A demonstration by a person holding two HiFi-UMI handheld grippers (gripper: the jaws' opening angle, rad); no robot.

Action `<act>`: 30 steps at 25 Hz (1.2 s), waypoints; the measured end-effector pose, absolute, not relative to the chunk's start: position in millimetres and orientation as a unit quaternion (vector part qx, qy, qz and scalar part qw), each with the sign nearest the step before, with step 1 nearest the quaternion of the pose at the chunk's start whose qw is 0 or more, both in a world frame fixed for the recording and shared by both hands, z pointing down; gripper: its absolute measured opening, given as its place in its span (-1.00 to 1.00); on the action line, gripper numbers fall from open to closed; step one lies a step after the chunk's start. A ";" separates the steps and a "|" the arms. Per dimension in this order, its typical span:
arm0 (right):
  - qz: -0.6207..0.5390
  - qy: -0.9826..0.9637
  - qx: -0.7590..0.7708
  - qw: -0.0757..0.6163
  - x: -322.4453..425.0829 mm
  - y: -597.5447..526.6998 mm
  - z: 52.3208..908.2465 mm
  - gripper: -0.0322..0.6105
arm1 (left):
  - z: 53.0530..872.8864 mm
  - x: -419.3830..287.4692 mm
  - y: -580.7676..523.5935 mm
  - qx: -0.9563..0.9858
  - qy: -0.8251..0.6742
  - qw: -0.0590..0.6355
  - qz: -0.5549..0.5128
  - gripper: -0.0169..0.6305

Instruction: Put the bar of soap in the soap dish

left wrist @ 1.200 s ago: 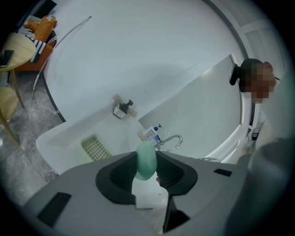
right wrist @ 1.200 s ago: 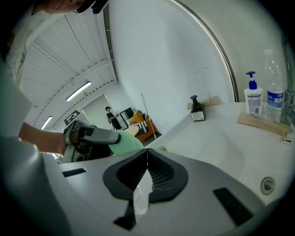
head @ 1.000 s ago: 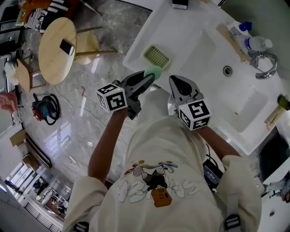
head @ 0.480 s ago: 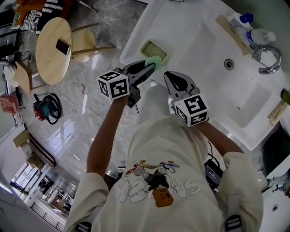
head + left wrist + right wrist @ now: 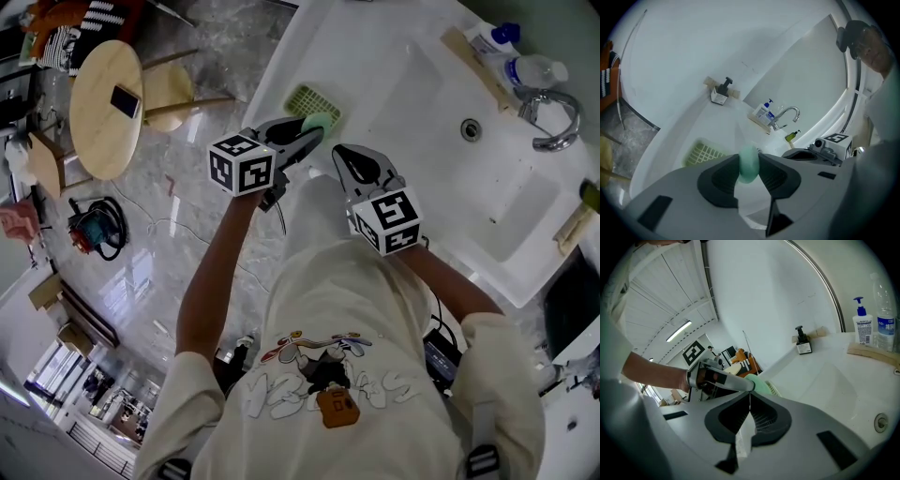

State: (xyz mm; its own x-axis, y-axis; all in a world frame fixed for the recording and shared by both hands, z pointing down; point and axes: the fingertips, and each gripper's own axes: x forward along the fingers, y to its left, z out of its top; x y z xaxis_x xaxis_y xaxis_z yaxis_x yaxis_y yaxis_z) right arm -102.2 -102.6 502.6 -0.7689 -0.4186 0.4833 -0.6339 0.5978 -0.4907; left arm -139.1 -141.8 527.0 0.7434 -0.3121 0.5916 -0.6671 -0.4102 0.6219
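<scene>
So the left gripper (image 5: 311,137) was clamped on the bar of soap (image 5: 748,163), pale green, pinched right at the jaw tips. In the left gripper view the bar sat edge-on between the pads, standing tall, with its thin side across the gap. The right gripper (image 5: 749,401) had its jaws pressed together with nothing between them.

What the next move turned on, I'd say: the soap dish (image 5: 315,100), the green slatted one, lay just past the soap, on the near corner of the white counter (image 5: 375,52). From the left gripper's own camera the soap dish (image 5: 705,152) sat a bit left of the jaw line and lower down. From the head view its long side looked to run roughly across the way the jaws pointed. So my guess is the bar needed a small push forward and left, then down. I couldn't tell how high the soap was hanging over the dish.

The left hand was clearly the nearer one. Its forearm reached forward from the body, marker cube up top, jaws aimed at the counter's corner. The right gripper (image 5: 349,161) hung just beside it, slightly further back, pointing toward the sink basin (image 5: 441,103) and doing nothing useful
</scene>
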 end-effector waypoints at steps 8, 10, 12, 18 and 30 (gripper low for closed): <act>0.348 -0.868 0.310 0.169 -104.3 -105.1 512.2 -0.88 | 532.7 -140.5 -145.4 0.816 -0.291 0.457 0.202 -0.53; 0.349 -0.868 0.310 0.169 -105.8 -104.3 512.4 -0.88 | 534.8 -139.8 -146.2 0.816 -0.281 0.462 0.203 -0.53; 0.352 -0.868 0.308 0.166 -106.8 -103.5 512.6 -0.88 | 537.2 -138.7 -147.7 0.816 -0.272 0.468 0.202 -0.53; 0.358 -0.866 0.310 0.164 -107.8 -102.1 510.9 -0.88 | 540.8 -138.7 -155.2 0.813 -0.259 0.483 0.197 -0.53; 0.361 -0.860 0.323 0.163 -101.0 -112.8 513.4 -0.88 | 555.9 -140.1 -157.1 0.808 -0.232 0.492 0.227 -0.53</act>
